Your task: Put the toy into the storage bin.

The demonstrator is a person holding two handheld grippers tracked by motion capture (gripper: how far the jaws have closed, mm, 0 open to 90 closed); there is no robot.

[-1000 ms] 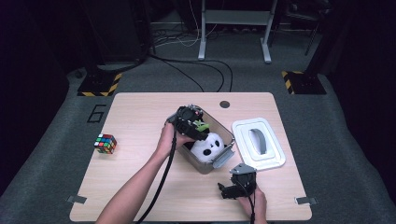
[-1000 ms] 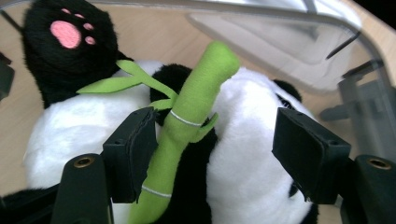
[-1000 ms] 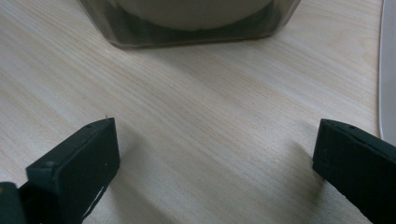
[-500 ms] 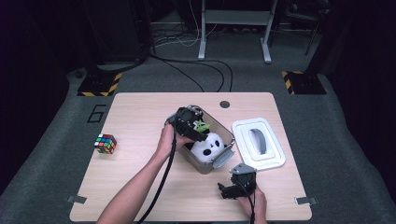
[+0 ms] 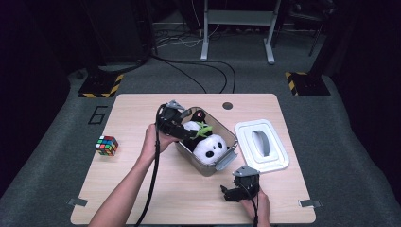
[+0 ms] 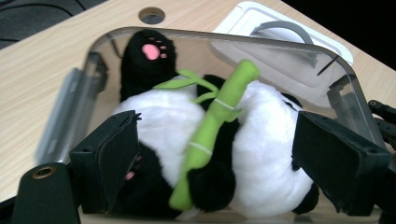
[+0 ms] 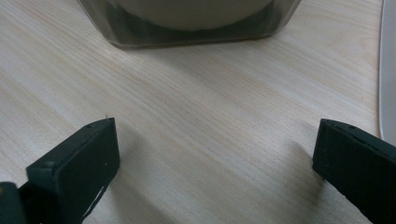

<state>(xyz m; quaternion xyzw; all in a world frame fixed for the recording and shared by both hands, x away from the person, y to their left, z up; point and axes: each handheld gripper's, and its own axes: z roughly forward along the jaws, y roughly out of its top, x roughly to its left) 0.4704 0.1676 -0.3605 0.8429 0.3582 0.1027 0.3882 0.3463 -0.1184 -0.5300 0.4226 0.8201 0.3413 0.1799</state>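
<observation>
My left claw point(image 6: 219, 154) hangs over the near rim of the bin point(image 5: 204, 166), jaws wide and just lately opening further, with the panda point(image 6: 187, 140) lying between them but no pad pressing on it, so I hold nothing; the panda rests inside the bin, head toward the right end in the high view, one black paw with its pink pad up against the far wall, the green bamboo point(image 6: 212, 130) slanting across its belly; my right claw point(image 5: 240, 189) sits low on the table point(image 5: 142, 198) just short of the bin's near corner, jaws spread wide over bare wood and gripping nothing; the lid point(image 5: 262, 146) lies flat to the right of the bin, handle up, and the cube point(image 5: 107, 145) stands well apart at the left edge. What worries me: the panda looks bulky for this bin, and if it stands proud of the rim the lid may not seat; the bamboo could snag a jaw as I draw the left claw away and drag the toy back out; the bin looks light and nothing steadies it, so a bump from the left claw might slide it toward the lid.
</observation>
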